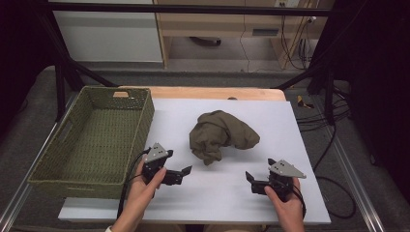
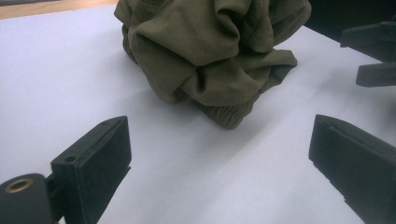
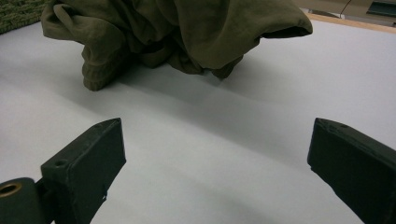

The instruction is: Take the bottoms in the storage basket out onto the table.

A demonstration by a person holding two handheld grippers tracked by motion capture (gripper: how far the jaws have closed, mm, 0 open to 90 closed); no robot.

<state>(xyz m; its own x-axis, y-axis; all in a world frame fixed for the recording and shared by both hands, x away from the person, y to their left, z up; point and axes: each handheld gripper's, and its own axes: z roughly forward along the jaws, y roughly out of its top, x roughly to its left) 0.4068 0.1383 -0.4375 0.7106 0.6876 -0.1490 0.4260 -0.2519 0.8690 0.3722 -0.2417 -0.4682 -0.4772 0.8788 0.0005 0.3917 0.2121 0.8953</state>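
Note:
A crumpled olive-green garment (image 1: 220, 135) lies bunched in the middle of the white table sheet (image 1: 241, 193). My left gripper (image 1: 185, 170) hovers at the garment's near left, open, with nothing between its jaws. The garment (image 2: 210, 51) sits a short way ahead of it, its ribbed cuff nearest. My right gripper (image 1: 250, 178) stands open at the near right, pointing left toward the cloth (image 3: 173, 32). Both grippers are apart from the garment. The right gripper's jaws (image 2: 373, 56) show at the right edge of the left gripper view.
A green woven basket (image 1: 92, 140) with handle slots stands at the left, overhanging the sheet's edge. The wooden table edge (image 1: 212, 93) runs behind the sheet. Black frame legs and cables stand beyond the table on both sides.

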